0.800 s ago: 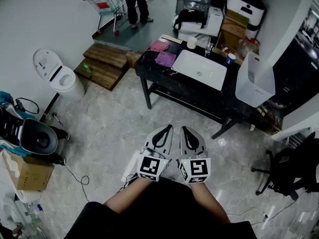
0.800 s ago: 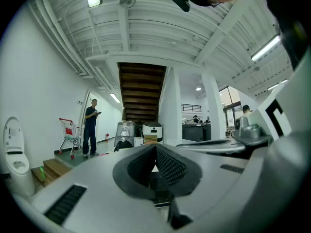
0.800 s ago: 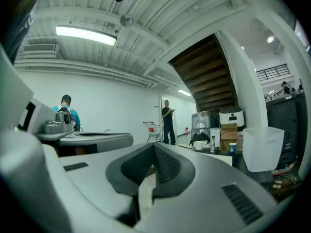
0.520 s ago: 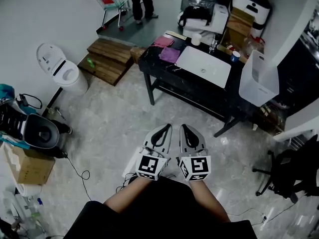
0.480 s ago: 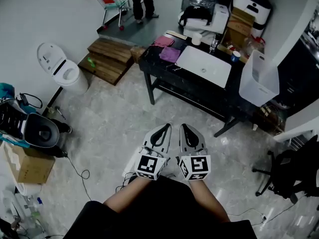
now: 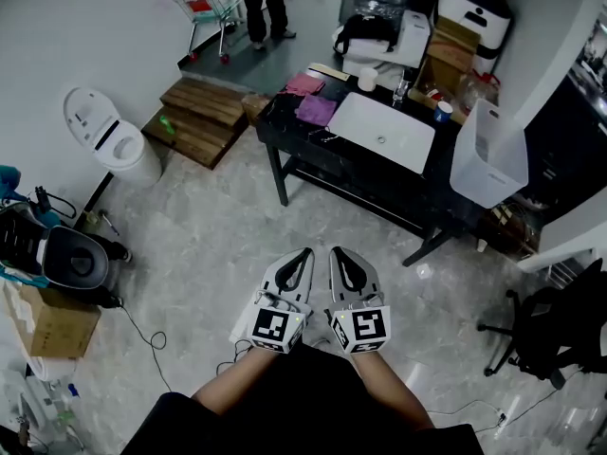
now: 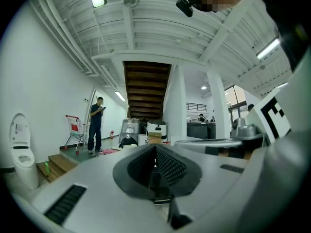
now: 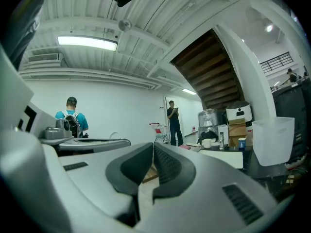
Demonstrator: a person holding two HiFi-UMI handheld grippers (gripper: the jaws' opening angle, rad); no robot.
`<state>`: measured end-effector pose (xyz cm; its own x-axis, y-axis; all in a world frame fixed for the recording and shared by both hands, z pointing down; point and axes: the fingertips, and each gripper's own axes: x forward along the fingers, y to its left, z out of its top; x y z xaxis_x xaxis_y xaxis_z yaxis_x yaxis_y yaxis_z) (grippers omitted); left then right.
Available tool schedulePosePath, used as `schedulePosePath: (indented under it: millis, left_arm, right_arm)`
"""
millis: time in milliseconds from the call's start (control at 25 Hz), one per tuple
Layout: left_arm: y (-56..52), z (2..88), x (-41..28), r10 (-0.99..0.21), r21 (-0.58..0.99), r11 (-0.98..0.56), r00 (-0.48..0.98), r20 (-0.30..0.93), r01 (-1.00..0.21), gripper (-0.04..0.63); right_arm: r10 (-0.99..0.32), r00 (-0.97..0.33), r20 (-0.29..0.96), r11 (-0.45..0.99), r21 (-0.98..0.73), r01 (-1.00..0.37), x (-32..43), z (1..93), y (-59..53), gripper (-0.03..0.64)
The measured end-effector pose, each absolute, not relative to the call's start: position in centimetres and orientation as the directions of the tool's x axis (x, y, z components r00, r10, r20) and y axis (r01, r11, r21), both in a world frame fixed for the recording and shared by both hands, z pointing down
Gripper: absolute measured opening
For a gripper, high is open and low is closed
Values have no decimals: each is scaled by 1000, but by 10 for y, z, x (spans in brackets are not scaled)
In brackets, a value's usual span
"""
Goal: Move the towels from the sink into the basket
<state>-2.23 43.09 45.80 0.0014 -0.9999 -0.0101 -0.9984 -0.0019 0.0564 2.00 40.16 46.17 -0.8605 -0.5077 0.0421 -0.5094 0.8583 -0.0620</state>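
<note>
Both grippers now sit lower in the head view than before. Left gripper point(image 6: 300, 257) and right gripper point(image 6: 340, 254): jaws closed, empty. Purple and pink cloth towels point(image 6: 316, 111) lie on black table point(image 6: 327, 154) beside white rectangular sink point(image 6: 379, 131); white plastic basket point(image 6: 488, 154) just right.

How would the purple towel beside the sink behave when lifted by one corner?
The purple towel lies flat on the black table, so it would probably hang limp. It looks thin, so it is likely light.

no word, brand or number can be read anywhere (the red panel point(image 6: 195, 11) on the shopping cart point(image 6: 211, 4) is too small to make out).
</note>
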Motion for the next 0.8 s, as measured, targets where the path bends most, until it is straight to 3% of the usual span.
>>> schedulePosePath:
  millis: [360, 800]
  left_arm:
    - [371, 462, -67, -999, 47, -44, 44, -16, -998, 12]
    - [284, 473, -178, -997, 58, -71, 71, -8, -996, 12]
  right_arm:
    - [-525, -845, 98, 847, -29, -530, -26, 469, 353, 20]
    - [-568, -816, 110, 822, 30, -568, -136, 470, 261, 20]
